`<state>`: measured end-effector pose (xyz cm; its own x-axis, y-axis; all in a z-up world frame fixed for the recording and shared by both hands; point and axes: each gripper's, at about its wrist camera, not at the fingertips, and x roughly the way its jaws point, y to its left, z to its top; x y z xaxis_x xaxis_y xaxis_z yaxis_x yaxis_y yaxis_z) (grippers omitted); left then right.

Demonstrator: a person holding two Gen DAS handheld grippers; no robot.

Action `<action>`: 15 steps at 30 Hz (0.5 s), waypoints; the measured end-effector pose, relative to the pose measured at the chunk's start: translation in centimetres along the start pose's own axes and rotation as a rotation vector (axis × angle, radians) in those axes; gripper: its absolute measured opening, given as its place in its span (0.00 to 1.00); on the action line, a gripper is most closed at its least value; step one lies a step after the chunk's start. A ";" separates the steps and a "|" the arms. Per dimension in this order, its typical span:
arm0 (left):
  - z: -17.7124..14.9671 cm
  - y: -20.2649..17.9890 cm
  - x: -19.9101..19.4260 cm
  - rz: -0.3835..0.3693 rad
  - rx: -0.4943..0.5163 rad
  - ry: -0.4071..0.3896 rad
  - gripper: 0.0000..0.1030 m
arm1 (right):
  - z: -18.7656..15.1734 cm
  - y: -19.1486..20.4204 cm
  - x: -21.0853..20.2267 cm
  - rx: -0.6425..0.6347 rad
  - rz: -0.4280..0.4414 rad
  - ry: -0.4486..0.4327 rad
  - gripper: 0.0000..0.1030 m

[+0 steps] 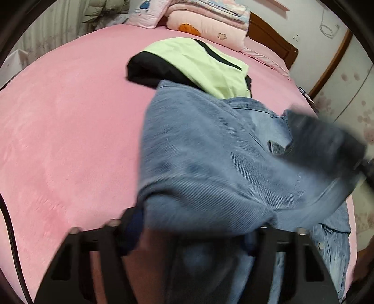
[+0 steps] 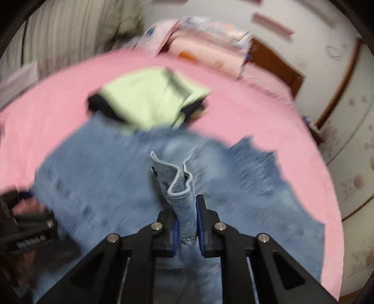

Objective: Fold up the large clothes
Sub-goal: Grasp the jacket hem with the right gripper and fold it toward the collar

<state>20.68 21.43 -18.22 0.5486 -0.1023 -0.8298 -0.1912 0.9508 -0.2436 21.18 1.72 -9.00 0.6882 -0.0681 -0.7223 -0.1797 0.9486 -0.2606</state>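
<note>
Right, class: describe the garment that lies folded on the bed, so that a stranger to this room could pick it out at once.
Start at the pink bed and look toward the stack of pink quilts at its head. Just short of them lies the folded jacket, partly under the edge of the denim garment. It is pale lime green with black trim, unlike the blue denim beside it.

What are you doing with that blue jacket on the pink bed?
A person is folding a denim jacket on the pink bed, with a gripper in each hand. The right gripper is pinched shut on a bunched edge of the denim. The left gripper has a thick fold of denim draped between its fingers, though the blur hides whether it is squeezing. A green and black garment lies folded behind.
</note>
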 end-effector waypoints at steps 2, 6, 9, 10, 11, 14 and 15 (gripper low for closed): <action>0.4 -0.5 0.5 0.020 -0.002 -0.003 0.43 | 1.3 -3.4 -1.4 0.079 -0.012 -0.069 0.11; 0.8 -1.4 1.6 0.005 -0.023 0.023 0.33 | 1.3 -9.5 -3.1 0.225 -0.112 -0.166 0.11; 0.7 -2.6 2.2 0.019 0.013 0.022 0.33 | -1.4 -14.2 -2.5 0.352 -0.159 -0.156 0.11; 0.6 -2.8 2.3 0.028 0.025 0.021 0.33 | -2.7 -15.6 -1.7 0.390 -0.159 -0.132 0.11; 0.5 -3.1 2.4 0.039 0.041 0.018 0.33 | -4.1 -16.6 -0.8 0.422 -0.158 -0.097 0.12; 0.4 -3.3 2.6 0.042 0.061 0.022 0.33 | -9.6 -18.7 3.4 0.511 -0.105 0.078 0.17; 0.4 -3.3 2.6 0.039 0.067 0.027 0.33 | -10.9 -18.9 4.4 0.532 -0.080 0.134 0.22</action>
<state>23.05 18.17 -19.43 0.5193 -0.0724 -0.8516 -0.1560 0.9716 -0.1777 19.95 -19.87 -14.26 0.5832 -0.1526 -0.7979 0.2735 0.9617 0.0160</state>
